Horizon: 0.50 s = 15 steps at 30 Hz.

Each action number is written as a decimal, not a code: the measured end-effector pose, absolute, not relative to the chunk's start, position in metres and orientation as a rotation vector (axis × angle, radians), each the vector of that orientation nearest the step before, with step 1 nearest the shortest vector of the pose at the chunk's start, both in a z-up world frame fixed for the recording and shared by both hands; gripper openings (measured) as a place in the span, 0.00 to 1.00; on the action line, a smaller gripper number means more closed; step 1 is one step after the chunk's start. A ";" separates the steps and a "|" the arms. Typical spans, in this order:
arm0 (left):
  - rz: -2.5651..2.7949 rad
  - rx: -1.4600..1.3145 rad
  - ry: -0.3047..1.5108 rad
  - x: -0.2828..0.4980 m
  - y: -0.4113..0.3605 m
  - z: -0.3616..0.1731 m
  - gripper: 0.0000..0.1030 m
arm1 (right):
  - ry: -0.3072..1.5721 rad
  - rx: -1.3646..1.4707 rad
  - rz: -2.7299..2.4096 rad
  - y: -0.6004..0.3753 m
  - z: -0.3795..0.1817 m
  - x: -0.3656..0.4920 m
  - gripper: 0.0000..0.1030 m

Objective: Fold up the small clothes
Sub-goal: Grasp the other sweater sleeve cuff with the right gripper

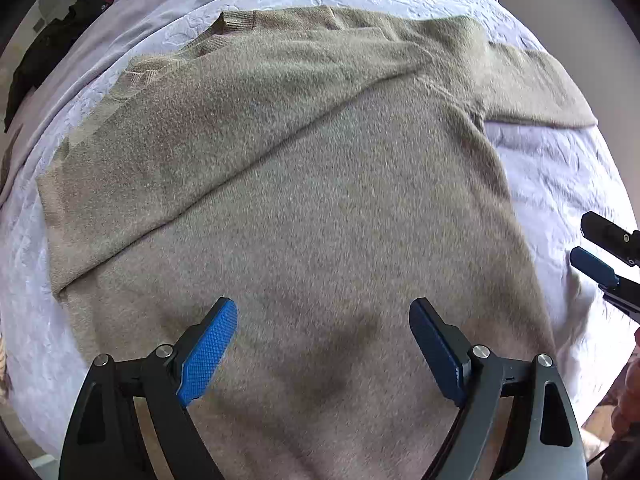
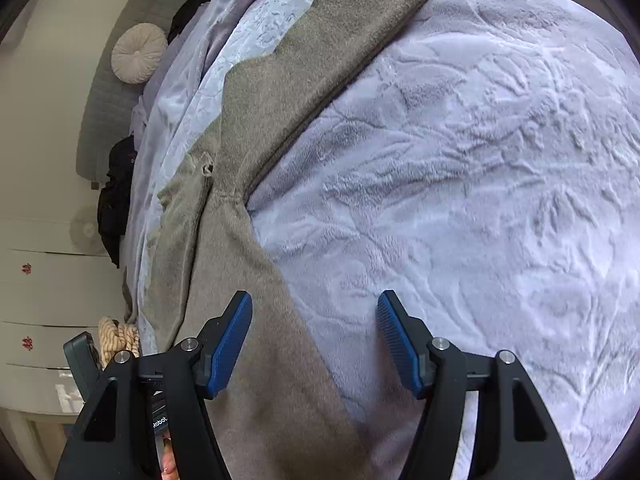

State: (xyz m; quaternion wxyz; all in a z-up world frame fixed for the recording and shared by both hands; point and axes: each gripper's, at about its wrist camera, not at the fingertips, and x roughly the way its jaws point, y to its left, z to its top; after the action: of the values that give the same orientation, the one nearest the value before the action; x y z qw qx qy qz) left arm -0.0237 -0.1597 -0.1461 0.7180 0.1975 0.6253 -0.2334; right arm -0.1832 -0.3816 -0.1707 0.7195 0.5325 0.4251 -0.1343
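A fuzzy beige sweater lies flat on a pale lilac bedspread. Its left sleeve is folded diagonally across the body; its right sleeve stretches out to the right. My left gripper is open and empty, hovering over the sweater's lower body. My right gripper is open and empty over the sweater's right side edge, where cloth meets bedspread. The right gripper's fingers show at the right edge of the left wrist view.
Dark clothing lies at the bed's far left edge. The right wrist view shows a round cream cushion against a grey headboard, dark clothes, white drawers and a rope-like beige bundle.
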 end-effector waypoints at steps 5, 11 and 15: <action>-0.508 0.423 1.356 -0.012 -0.164 -0.146 0.86 | 0.885 1.140 -0.300 -0.397 -0.164 -0.179 0.67; -0.515 0.418 1.342 0.002 -0.178 -0.146 0.86 | 0.845 1.150 -0.338 -0.421 -0.164 -0.180 0.67; -0.528 0.417 1.329 0.006 -0.192 -0.144 0.86 | 0.826 1.157 -0.363 -0.436 -0.161 -0.184 0.67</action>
State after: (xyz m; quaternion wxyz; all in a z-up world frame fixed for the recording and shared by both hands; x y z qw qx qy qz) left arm 0.0059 -0.1916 -0.1443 0.7353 0.1898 0.6045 -0.2403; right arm -0.1838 -0.4364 -0.1608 0.7429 0.5278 0.3769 -0.1656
